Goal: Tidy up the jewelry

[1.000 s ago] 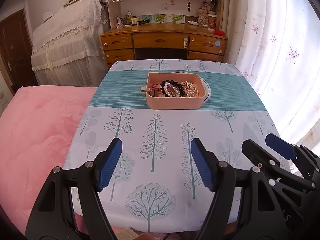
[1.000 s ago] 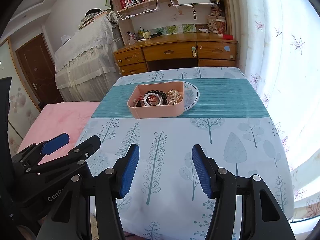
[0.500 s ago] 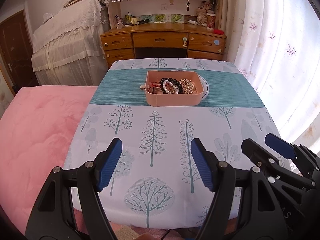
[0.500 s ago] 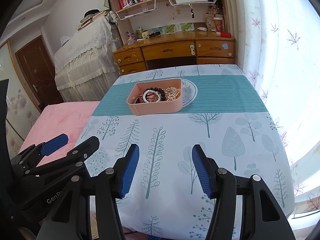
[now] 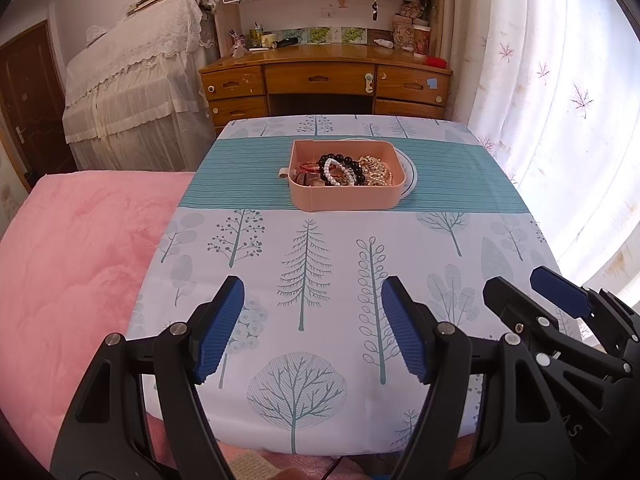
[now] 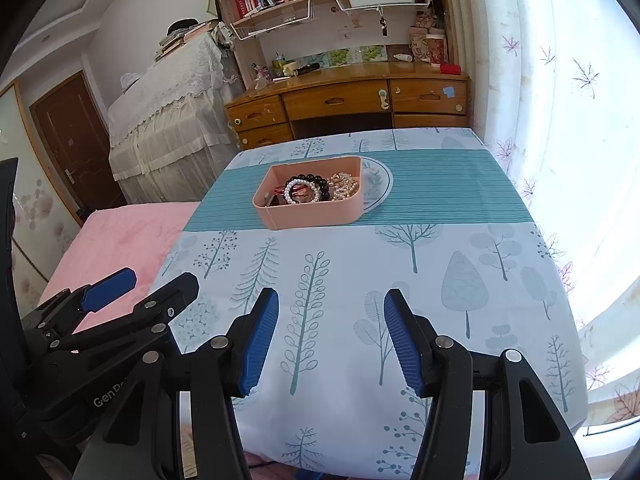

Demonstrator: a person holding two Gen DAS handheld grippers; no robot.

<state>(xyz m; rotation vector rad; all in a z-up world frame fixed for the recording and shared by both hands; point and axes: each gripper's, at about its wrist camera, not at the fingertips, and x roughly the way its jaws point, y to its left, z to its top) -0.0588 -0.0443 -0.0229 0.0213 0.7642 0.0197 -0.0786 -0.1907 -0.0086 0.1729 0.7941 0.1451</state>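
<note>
A pink tray (image 5: 344, 199) (image 6: 316, 216) sits on the teal stripe of the tablecloth, partly over a white plate (image 5: 411, 176) (image 6: 380, 184). It holds a black bead bracelet (image 5: 338, 158) (image 6: 316, 180), a white pearl bracelet (image 5: 332, 168) (image 6: 294, 190), gold chains (image 5: 376, 172) (image 6: 344, 186) and a red cord piece (image 5: 308, 167). My left gripper (image 5: 312, 328) is open and empty, over the table's near edge. My right gripper (image 6: 330, 340) is open and empty, beside it. Each gripper also shows in the other's view: the right one (image 5: 532, 300), the left one (image 6: 140, 284).
The table (image 5: 320, 280) has a tree-print cloth. A pink bed (image 5: 72, 260) adjoins its left side. A wooden desk (image 5: 324, 80) with shelves stands behind, a lace-covered cabinet (image 5: 136, 92) at the back left, curtains (image 5: 560, 100) on the right.
Both grippers have drawn back from the tray toward the table's near edge. They stay open and empty. The tray and jewelry have not moved.
</note>
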